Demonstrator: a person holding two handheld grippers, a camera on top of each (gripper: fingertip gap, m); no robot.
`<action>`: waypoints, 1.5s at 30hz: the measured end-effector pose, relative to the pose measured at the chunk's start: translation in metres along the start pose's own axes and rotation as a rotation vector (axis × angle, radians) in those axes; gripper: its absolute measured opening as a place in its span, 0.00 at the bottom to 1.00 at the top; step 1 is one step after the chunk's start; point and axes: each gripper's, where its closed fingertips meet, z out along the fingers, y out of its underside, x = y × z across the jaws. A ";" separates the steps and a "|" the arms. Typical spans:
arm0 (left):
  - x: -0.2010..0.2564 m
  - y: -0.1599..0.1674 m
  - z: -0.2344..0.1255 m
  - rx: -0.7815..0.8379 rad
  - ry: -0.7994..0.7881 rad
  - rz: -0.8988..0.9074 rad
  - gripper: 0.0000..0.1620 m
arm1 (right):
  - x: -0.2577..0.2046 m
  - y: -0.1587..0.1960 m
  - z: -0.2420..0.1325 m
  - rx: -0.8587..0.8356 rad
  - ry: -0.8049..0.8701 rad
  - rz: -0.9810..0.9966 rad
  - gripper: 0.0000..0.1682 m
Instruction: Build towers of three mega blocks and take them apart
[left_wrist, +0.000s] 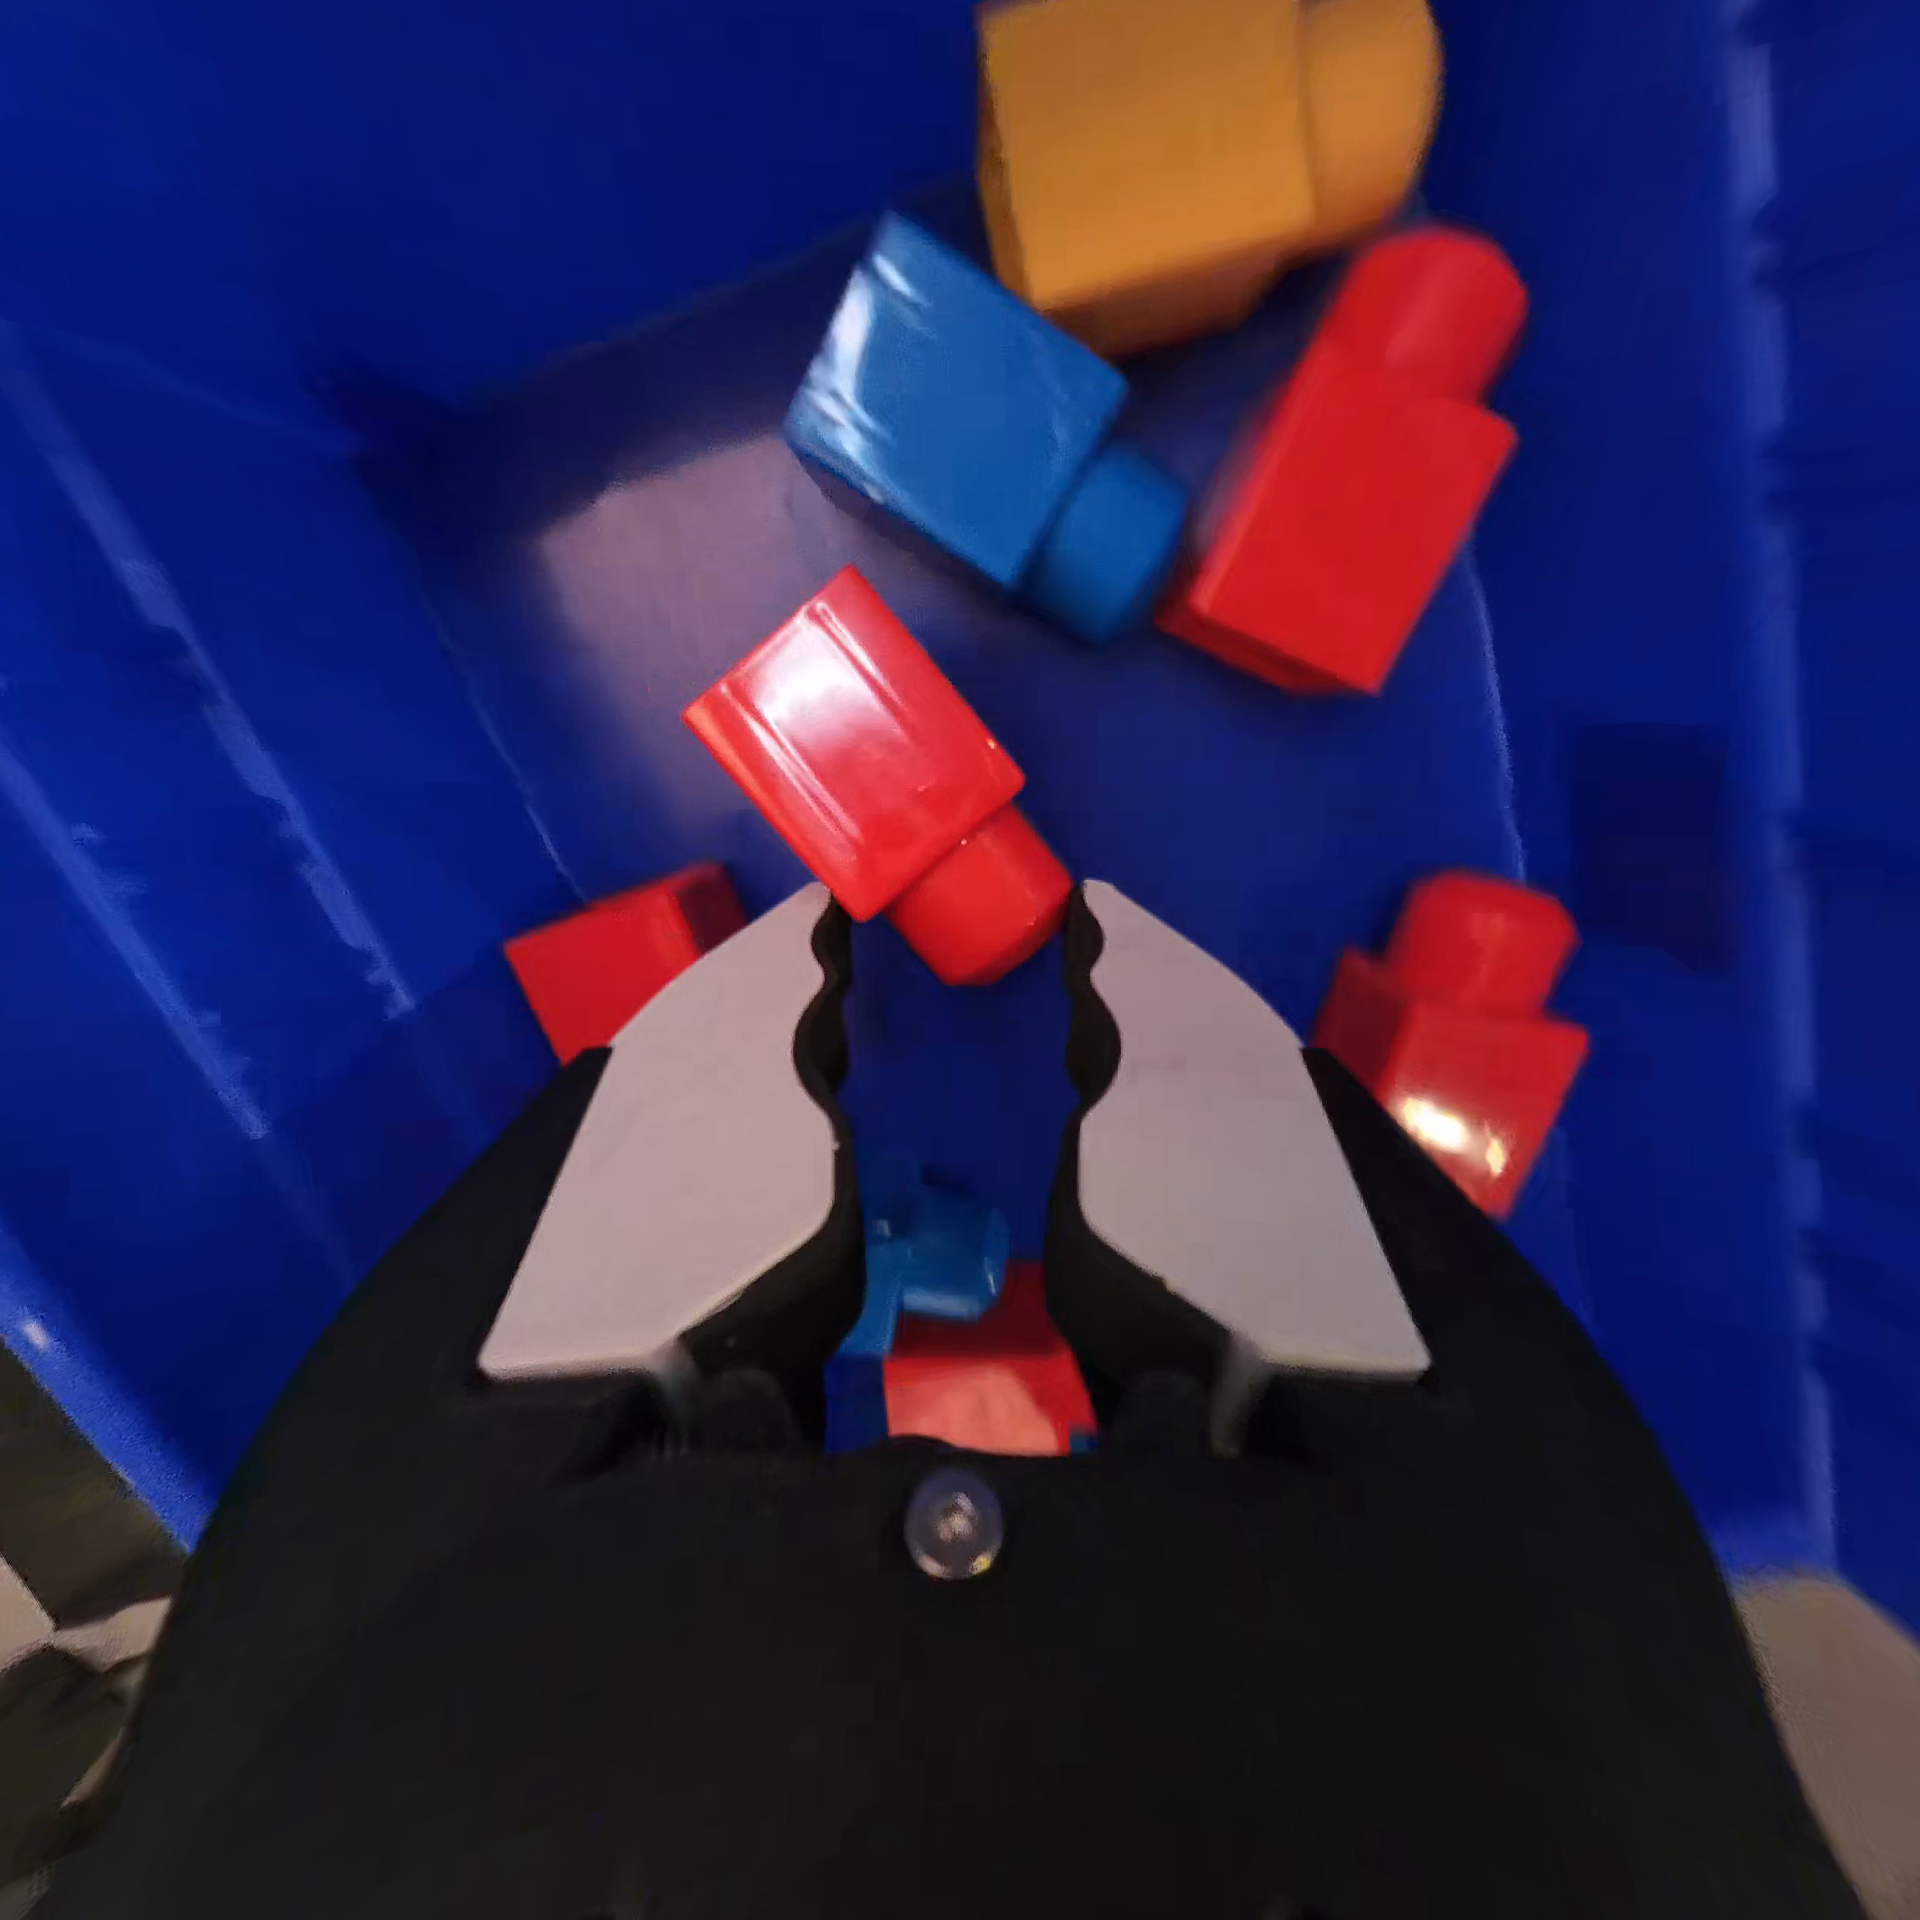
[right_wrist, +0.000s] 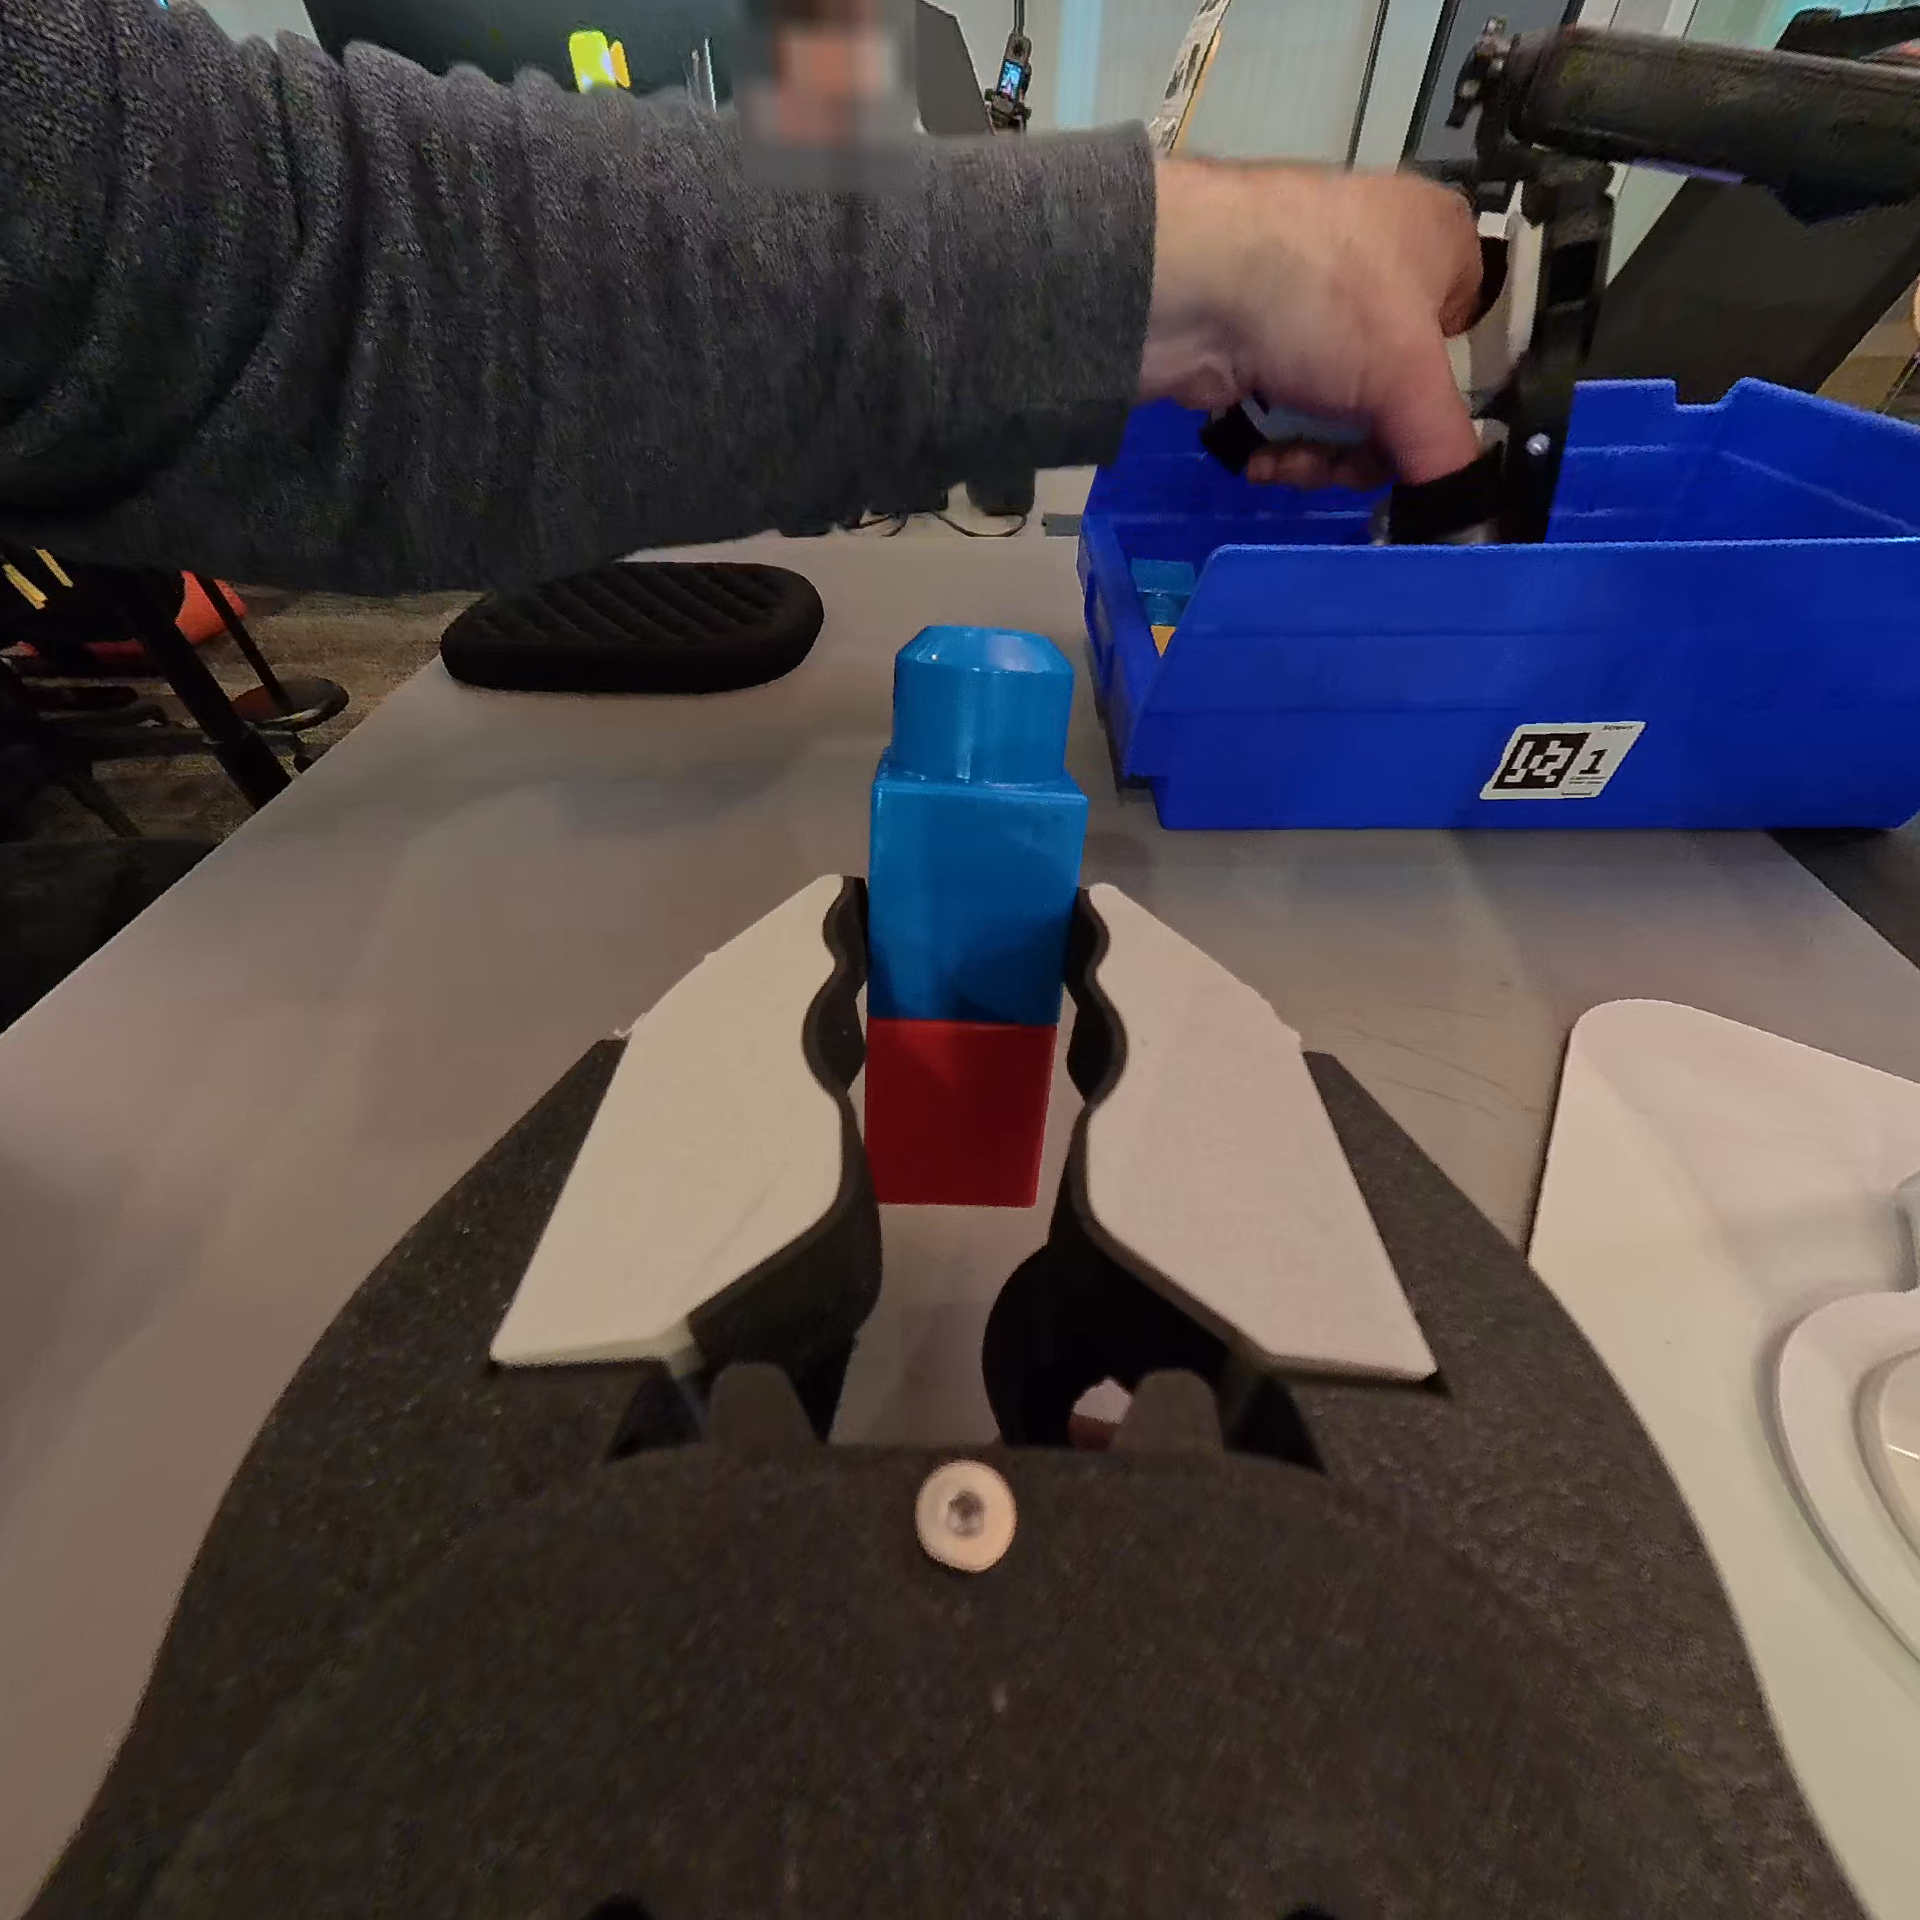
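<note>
Your left gripper (left_wrist: 951, 909) is reaching down into the blue bin (left_wrist: 260, 623), its jaws standing part-way open with the stud of a tilted red block (left_wrist: 868, 774) sitting between the tips. Whether the pads are actually pinching that stud cannot be told, since the view is blurred by motion.

Room around this gripper is tight. You are working with the bin's ribbed wall close on the left and the opposite wall close on the right. Another red block (left_wrist: 613, 951) is lying just beside the left finger, and one more red block (left_wrist: 1455, 1029) is standing near the right finger. Farther in, a blue block (left_wrist: 977, 436), a red block lying on its side (left_wrist: 1361, 468) and an orange block (left_wrist: 1195, 156) are crowding together against the far end, the blue one touching its red neighbour.

Your right gripper (right_wrist: 966, 977) is closing on a two-block stack, the pads pressing the sides of the blue upper block (right_wrist: 971, 883) while the red lower block (right_wrist: 956, 1112) is sitting between the fingers lower down. The stack is standing upright, stud on top, over the grey table (right_wrist: 416, 935). Here you are enjoying open room: bare table to the left and ahead, a black pad (right_wrist: 634, 623) well beyond, and the bin farther off to the right. Your hand (right_wrist: 1309, 301) is holding the other gripper's handle above the bin.
</note>
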 end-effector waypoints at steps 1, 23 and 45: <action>0.006 0.010 -0.004 -0.053 0.042 0.024 0.24 | 0.000 0.000 0.000 0.000 0.000 0.000 0.21; 0.022 0.057 -0.040 -0.594 0.191 0.296 0.30 | -0.001 0.001 0.001 -0.011 -0.011 -0.004 0.21; 0.027 0.028 -0.028 -0.161 0.019 0.214 0.22 | 0.000 0.001 0.001 -0.008 0.000 -0.005 0.21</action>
